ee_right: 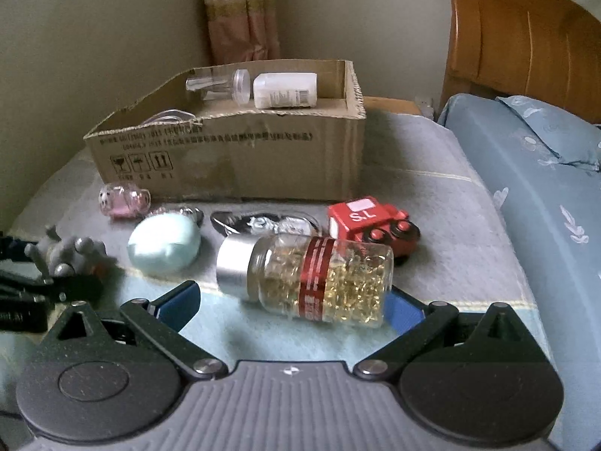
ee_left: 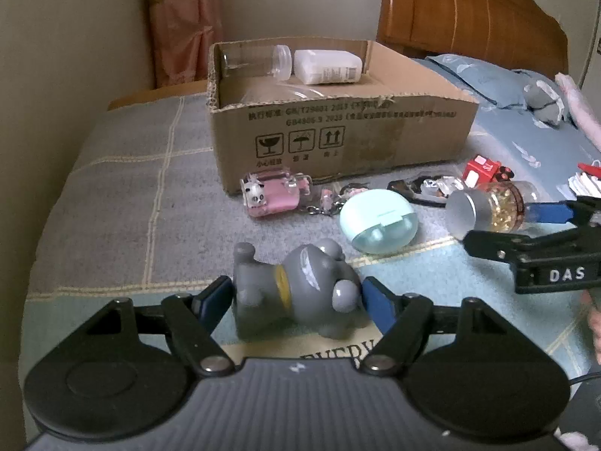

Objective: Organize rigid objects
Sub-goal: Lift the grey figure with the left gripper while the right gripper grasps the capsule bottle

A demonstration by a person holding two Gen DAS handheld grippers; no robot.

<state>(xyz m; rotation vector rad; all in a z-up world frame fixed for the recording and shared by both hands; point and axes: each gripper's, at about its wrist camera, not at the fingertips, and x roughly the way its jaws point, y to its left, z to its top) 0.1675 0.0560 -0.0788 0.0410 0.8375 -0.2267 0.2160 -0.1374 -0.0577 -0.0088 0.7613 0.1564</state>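
Gripped between the blue pads of the left gripper (ee_left: 296,297) lies a grey animal figurine (ee_left: 293,293) on its side, with a yellow collar band; both pads press on it, one at its feet and one at its head, and it rests on the checked blanket (ee_left: 124,203) of a bed. Beyond it in the left wrist view sit a mint-green oval case (ee_left: 377,221), a pink clear-cased trinket (ee_left: 270,195) with a keychain, and a capsule jar (ee_left: 488,206) with a silver cap lying on its side. The right gripper (ee_left: 526,229) reaches in from the right edge with the jar's far end between its fingers. Behind stands an open cardboard box (ee_left: 338,131) holding a clear bottle (ee_left: 259,61) and a white bottle (ee_left: 326,67), both lying down. A red toy vehicle (ee_left: 484,171) lies right of the box, near a wooden headboard (ee_left: 469,11) and blue pillows. From the right wrist view, the right gripper (ee_right: 293,304) has wide-set jaws: the jar (ee_right: 308,278) lies crosswise between them, its base at the right-hand pad, while the left-hand pad stands clear of the silver cap, so nothing is clamped. Past the jar are the red toy vehicle (ee_right: 372,221), the mint case (ee_right: 163,244) and the pink trinket (ee_right: 124,199), all in front of the box (ee_right: 244,154). At the left edge the grey figurine (ee_right: 67,251) shows in the left gripper (ee_right: 37,278).
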